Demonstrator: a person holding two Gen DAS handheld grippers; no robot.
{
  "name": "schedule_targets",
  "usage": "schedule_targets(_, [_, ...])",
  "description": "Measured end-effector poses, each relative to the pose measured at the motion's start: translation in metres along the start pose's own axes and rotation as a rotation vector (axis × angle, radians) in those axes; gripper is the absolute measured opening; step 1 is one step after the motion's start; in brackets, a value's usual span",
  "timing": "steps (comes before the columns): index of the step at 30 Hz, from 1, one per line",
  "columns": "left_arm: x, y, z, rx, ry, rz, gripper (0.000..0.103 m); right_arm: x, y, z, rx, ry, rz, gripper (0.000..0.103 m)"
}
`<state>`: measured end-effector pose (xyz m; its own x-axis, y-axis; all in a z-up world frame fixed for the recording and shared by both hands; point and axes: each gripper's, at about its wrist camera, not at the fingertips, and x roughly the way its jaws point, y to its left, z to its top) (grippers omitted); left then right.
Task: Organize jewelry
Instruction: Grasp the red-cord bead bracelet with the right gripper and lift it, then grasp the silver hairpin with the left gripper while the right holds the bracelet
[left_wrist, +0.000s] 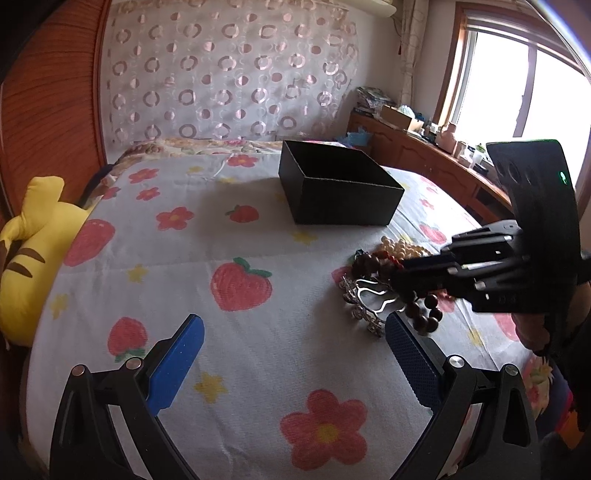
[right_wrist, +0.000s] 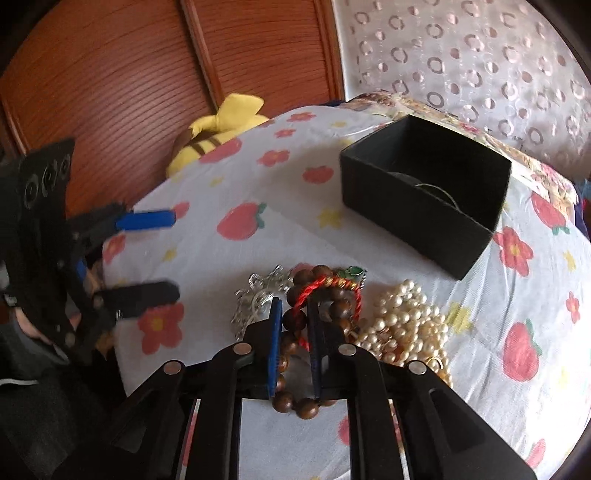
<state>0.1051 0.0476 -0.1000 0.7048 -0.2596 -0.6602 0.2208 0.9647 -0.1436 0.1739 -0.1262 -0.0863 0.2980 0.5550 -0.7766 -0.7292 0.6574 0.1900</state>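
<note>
Right gripper (right_wrist: 294, 314): jaws nearly closed around the wooden bead bracelet (right_wrist: 295, 332), pads either side of the bead string; looks like a grip, though beads may just sit between the pads.
Left gripper (left_wrist: 291, 332): wide open, holding nothing, hovering over the strawberry-print bedsheet (left_wrist: 236, 229) just left of the jewelry pile.
Jewelry pile: bracelet, red cord (right_wrist: 325, 286) with green charm, silver tiara-like piece (left_wrist: 364, 302), pearl necklace (right_wrist: 406, 325), all touching in one heap.
Black box (right_wrist: 424, 192): open top, well apart from the pile toward the headboard; something round inside, too dark to name.
Risk 1: red cord is wound through the beads, so a lift may drag it and the charm along.
Risk 2: silver piece touches the beads, could snag and tip off.
Risk 3: round beads may roll out of the pads.
</note>
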Motion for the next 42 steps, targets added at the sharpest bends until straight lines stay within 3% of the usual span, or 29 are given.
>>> schedule_targets(7, [0.001, -0.003, -0.002, 0.006, 0.004, -0.002, 0.095, 0.009, -0.008, 0.001, 0.036, 0.009, 0.013, 0.016])
schedule_targets(8, [0.001, -0.003, -0.003, 0.004, 0.004, -0.001, 0.095, 0.010, -0.008, 0.002, 0.039, 0.008, 0.016, 0.017])
schedule_targets(11, [0.001, -0.003, -0.003, 0.001, 0.005, -0.001, 0.095, 0.009, -0.009, 0.002, 0.050, -0.004, 0.025, 0.035])
schedule_targets(17, [0.001, -0.006, -0.004, 0.007, 0.007, -0.004, 0.095, 0.011, -0.011, 0.004, 0.064, -0.001, 0.045, 0.037])
schedule_targets(19, [0.000, -0.007, -0.005, 0.008, 0.008, -0.005, 0.095, 0.012, -0.012, 0.004, 0.076, 0.002, 0.058, 0.032])
schedule_targets(21, [0.000, -0.007, -0.005, 0.008, 0.008, -0.005, 0.095, 0.016, -0.013, 0.004, 0.089, 0.013, 0.086, 0.011])
schedule_targets(23, [0.000, -0.007, -0.005, 0.007, 0.007, -0.005, 0.095, 0.014, -0.012, 0.004, 0.091, 0.001, 0.102, 0.003])
schedule_targets(33, [0.001, -0.011, -0.004, 0.014, 0.009, -0.016, 0.095, -0.025, -0.016, 0.009, 0.113, -0.112, 0.064, 0.003])
schedule_targets(39, [0.004, -0.021, 0.000, 0.035, 0.007, -0.061, 0.094, -0.049, -0.020, 0.009, 0.096, -0.152, -0.003, 0.003])
schedule_targets(42, [0.009, -0.028, 0.002, 0.050, 0.025, -0.084, 0.079, -0.062, -0.020, 0.009, 0.088, -0.175, -0.025, 0.003])
